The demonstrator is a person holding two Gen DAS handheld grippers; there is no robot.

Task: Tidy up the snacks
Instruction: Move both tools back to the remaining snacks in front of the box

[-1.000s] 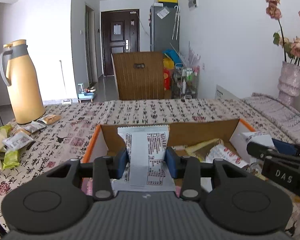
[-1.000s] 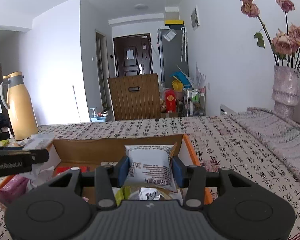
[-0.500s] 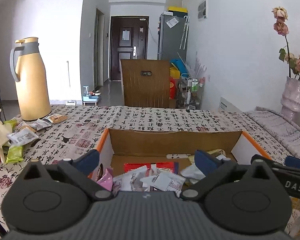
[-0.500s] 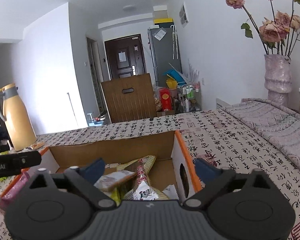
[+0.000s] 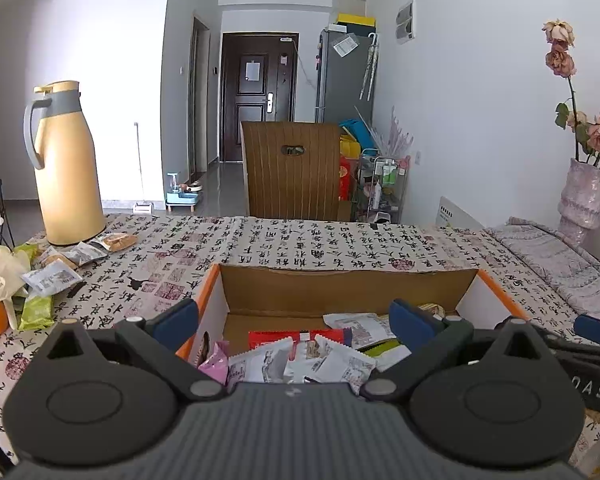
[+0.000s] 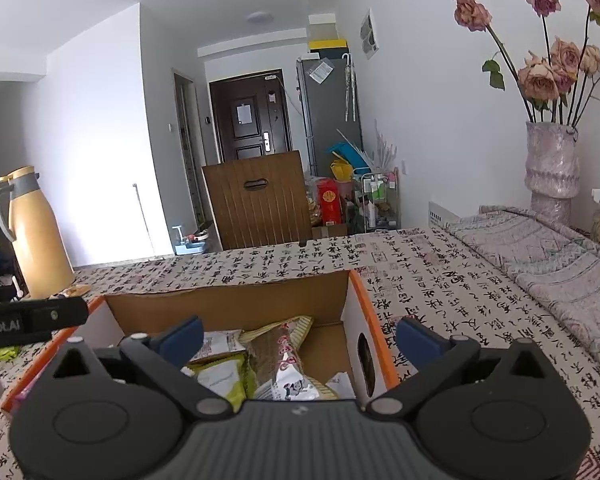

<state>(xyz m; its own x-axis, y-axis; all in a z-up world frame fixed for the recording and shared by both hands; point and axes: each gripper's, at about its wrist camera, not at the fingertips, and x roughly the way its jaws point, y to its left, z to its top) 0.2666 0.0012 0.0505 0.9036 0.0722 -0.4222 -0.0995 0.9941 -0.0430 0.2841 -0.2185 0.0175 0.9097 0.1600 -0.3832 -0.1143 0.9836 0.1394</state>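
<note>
Left wrist view: the left tongs [image 5: 294,318] gape empty over the box [image 5: 340,284]. Loose packets [image 5: 54,276] lie well off to their left on the desk [image 5: 300,240], beside the flask [image 5: 66,164].

Right wrist view: the right tongs [image 6: 298,338], jaws opening and empty, hang over the box's right end, farther from those packets; I judge the left hand the nearer.

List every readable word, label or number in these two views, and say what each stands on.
"DAS": on the right gripper, seen at the edge of the left wrist view.
"Robot.AI": on the left gripper, cut off at the right wrist view's edge.
Tablecloth: printed calligraphy, too small to read.
Snack packets in the cardboard box: print too blurred.
</note>
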